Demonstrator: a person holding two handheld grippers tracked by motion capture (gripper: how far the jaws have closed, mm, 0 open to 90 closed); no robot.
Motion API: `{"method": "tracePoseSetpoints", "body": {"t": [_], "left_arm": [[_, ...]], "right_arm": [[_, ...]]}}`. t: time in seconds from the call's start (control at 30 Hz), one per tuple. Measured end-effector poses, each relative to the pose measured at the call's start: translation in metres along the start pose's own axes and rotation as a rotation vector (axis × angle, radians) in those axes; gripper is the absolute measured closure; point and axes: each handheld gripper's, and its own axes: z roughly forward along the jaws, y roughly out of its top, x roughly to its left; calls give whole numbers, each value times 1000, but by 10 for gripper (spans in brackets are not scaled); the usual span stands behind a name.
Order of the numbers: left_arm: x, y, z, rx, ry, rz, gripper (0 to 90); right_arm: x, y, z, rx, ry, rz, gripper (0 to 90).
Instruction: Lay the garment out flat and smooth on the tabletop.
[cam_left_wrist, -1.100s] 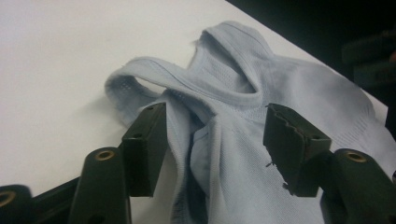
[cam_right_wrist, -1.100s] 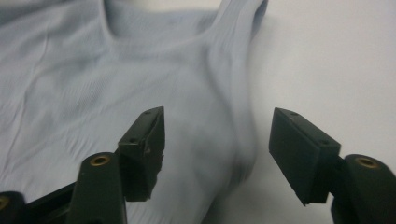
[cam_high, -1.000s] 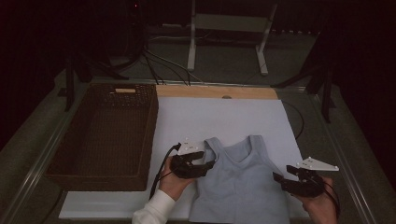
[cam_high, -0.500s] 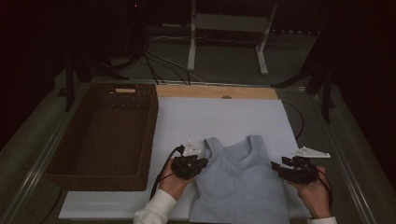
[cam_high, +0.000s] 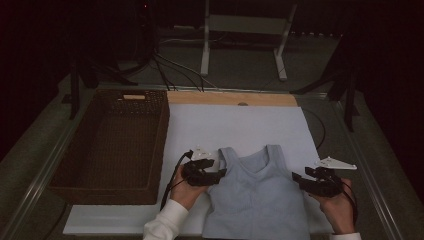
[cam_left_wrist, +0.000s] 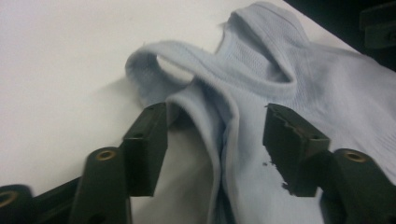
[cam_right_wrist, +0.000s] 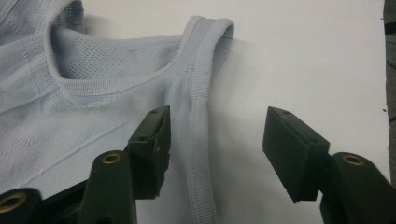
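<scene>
A pale blue tank top (cam_high: 257, 197) is lying flat near the front edge of the white mat (cam_high: 240, 127), right of the wicker basket (cam_high: 112, 145), while the person is working at its two armhole edges, apparently setting up a fold. The left gripper (cam_high: 217, 173) is sitting with its jaws parted astride the rumpled left strap, having just reopened; the right gripper (cam_high: 298, 179) is standing open and has just been widening slightly, the right armhole hem between its jaws, unpinched. Compared with a second ago, the right gripper is pointing further in toward the top; next, each claw likely needs to close on its hem.
</scene>
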Motion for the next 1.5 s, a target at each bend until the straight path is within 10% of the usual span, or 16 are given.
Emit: {"method": "tracePoseSetpoints", "body": {"t": [0.23, 0.5, 0.8, 1.03, 1.5], "left_arm": [[1, 12, 24, 53, 46, -19, 390], [9, 10, 33, 126, 40, -29, 838], [12, 13, 21, 98, 102, 9, 856], [-21, 13, 17, 56, -11, 224, 841], [-46, 8, 25, 100, -87, 327, 839]], "right_arm": [[1, 0, 2, 0, -1, -3, 387], [1, 0, 2, 2, 4, -7, 385], [2, 1, 2, 2, 8, -12, 385], [5, 2, 4, 3, 7, -18, 368], [46, 30, 13, -68, 99, -70, 366]]}}
